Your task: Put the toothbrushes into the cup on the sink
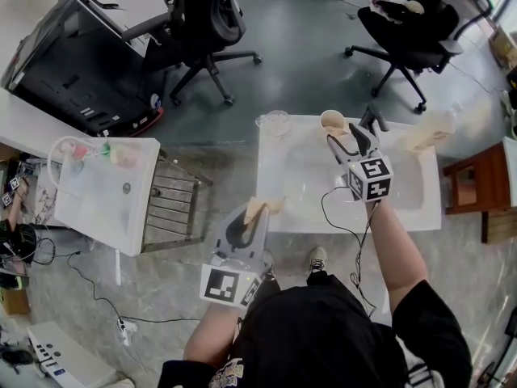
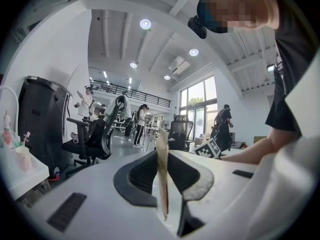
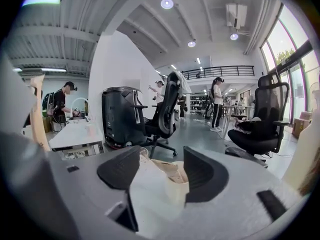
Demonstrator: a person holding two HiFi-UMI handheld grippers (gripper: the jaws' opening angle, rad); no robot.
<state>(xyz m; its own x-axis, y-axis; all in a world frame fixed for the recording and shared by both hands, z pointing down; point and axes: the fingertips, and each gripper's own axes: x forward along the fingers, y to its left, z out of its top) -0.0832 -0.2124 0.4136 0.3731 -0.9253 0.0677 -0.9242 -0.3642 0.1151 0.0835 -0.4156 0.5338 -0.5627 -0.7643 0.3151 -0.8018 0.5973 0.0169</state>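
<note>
A white sink (image 1: 412,204) stood in the middle of an open-plan office on a grey floor (image 1: 307,47). A beige cup (image 1: 333,122) and a clear glass (image 1: 277,122) were upright on its far edge, near each other but apart. The left gripper (image 1: 252,217), held level at the sink's near edge, had its jaws closed on a thin beige toothbrush (image 1: 266,207), which stood upright between the pads and rose above them. The right gripper (image 1: 355,136) hung over the far part of the sink, tilted slightly downward. Its jaws stood wide apart with nothing pressed between them, and the cup lay just beyond and between them, touching neither pad. A second sink (image 1: 97,208) with small coloured items on top stood to the left. Black office chairs (image 1: 206,23) and a black machine (image 1: 73,63) occupied the floor behind, and a wooden stool (image 1: 477,184) stood to the right. The gripper views showed a high ceiling with round ceiling lights (image 3: 167,3), a railed mezzanine (image 3: 220,71), tall windows (image 2: 205,104) and standing people (image 3: 217,101).
</note>
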